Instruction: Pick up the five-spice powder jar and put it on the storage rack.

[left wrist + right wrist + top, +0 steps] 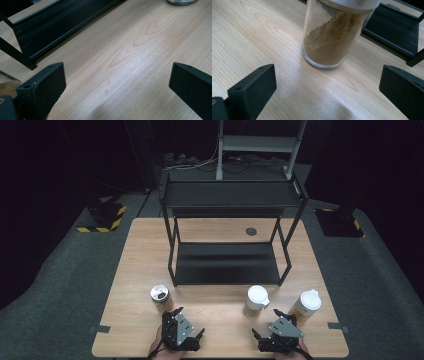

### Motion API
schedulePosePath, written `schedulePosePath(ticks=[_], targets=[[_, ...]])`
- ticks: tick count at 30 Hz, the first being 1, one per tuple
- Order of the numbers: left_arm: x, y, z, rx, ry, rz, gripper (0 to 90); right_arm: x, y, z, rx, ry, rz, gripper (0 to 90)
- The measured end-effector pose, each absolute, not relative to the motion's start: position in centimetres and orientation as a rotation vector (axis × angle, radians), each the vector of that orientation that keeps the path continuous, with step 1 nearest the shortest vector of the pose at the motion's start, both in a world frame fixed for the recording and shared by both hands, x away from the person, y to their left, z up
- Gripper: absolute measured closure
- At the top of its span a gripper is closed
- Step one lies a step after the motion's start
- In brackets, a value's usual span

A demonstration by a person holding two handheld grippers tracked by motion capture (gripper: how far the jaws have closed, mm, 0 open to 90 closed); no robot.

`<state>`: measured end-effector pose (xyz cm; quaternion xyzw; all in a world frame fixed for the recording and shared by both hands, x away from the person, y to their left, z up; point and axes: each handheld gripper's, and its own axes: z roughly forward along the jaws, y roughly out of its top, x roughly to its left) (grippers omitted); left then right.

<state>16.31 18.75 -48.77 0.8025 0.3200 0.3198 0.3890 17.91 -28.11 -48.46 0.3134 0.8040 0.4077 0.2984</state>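
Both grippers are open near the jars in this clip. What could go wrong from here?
1. The middle jar stands ahead of the right gripper, not between its jaws; an off-centre approach might tip this tall glass jar.
2. The right jar stands close by, so a swinging jaw may knock it.
3. The left gripper sits just behind the silver-lidded jar and could nudge it.

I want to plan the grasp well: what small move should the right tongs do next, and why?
Probably ease the right tongs forward around the spice jar: the jaws stand open, and the jar stands upright just ahead of them on the table, not yet between them.
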Motion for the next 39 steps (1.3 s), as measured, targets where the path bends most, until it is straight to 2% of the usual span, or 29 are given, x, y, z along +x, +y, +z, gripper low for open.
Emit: schedulePosePath(ticks=[24, 39], targets=[[16.22, 18.97, -48.82, 2.032, 0.808, 0.809, 1.1, 17.84, -28.16, -48.50, 0.842, 2.130, 1.093, 0.2], [15.71, 19.63, -48.29, 1.961, 0.780, 0.774, 1.1, 17.88, -28.20, -48.48, 0.840, 2.134, 1.096, 0.2]])
